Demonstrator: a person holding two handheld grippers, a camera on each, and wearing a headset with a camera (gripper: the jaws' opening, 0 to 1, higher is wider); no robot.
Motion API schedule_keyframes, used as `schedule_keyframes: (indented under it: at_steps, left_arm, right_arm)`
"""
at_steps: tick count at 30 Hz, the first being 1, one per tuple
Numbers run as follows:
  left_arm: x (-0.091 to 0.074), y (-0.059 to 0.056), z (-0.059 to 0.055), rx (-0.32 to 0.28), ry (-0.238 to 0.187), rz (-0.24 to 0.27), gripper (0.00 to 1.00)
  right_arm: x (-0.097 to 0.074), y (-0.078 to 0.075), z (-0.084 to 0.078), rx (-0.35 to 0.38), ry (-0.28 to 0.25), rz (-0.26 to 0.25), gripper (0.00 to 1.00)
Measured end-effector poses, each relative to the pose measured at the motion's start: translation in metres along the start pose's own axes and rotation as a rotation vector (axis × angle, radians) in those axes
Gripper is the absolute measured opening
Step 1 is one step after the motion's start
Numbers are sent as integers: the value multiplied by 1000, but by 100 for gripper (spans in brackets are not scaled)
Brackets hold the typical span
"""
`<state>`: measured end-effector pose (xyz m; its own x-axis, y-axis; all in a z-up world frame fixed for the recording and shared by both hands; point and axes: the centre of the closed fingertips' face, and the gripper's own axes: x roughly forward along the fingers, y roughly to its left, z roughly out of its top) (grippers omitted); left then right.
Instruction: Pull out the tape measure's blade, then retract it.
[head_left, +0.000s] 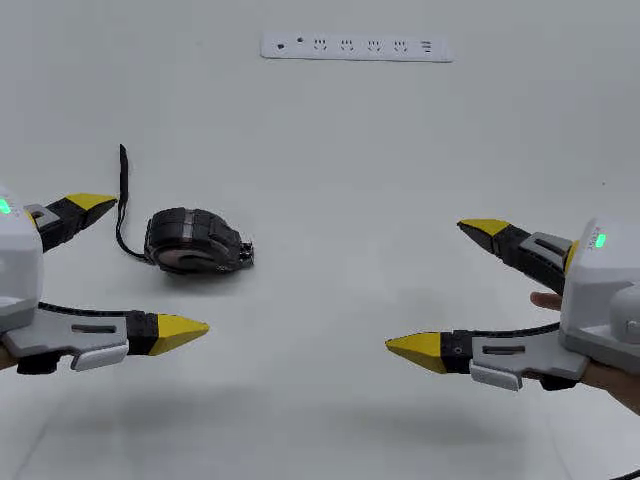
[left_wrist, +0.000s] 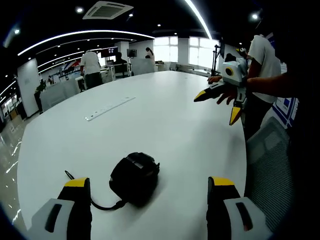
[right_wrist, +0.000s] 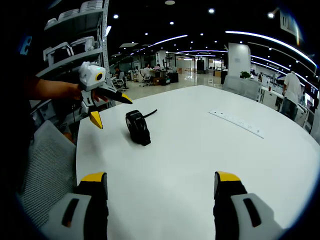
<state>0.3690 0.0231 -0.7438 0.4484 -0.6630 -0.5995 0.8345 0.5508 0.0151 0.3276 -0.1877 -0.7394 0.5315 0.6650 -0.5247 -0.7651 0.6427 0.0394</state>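
Tape measure (head_left: 195, 242), black-cased, lies on the white table (head_left: 330, 150) in the head view, its wrist strap (head_left: 122, 200) trailing off to the left. At the frame's left edge the left gripper (head_left: 161, 264) hovers with its yellow-tipped jaws spread wide; the case sits just ahead of the gap and touches neither jaw. The right gripper (head_left: 424, 285), equally wide apart and holding nothing, hangs well off to the right. A white power strip (head_left: 355, 46) lies at the table's far side.

From the left gripper view, the tape measure (left_wrist: 135, 177) rests on the tabletop just ahead of the spread jaws, between their tips. Its strap curls toward the jaw on the view's left. Across the table a person's hand holds the right gripper (left_wrist: 215, 111), jaws parted, and the power strip (left_wrist: 110, 108) lies farther back.

From the right gripper view, that gripper's own jaws stand wide apart over bare table. The tape measure (right_wrist: 138, 127) sits well away at upper left, near the gaping left gripper (right_wrist: 114, 113). The power strip (right_wrist: 236, 123) lies off to the right.
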Motion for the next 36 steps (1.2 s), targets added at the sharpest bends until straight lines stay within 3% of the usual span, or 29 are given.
schedule_keyframes:
  at_steps: [17,36]
  left_arm:
    - [16,14,-9,76,74,-76,83]
    - [35,25,-24,204,174,-179,59]
  right_arm:
    - [29,1,10,-67,-5,84,82]
    - [72,8,20,-167,-6,204,67]
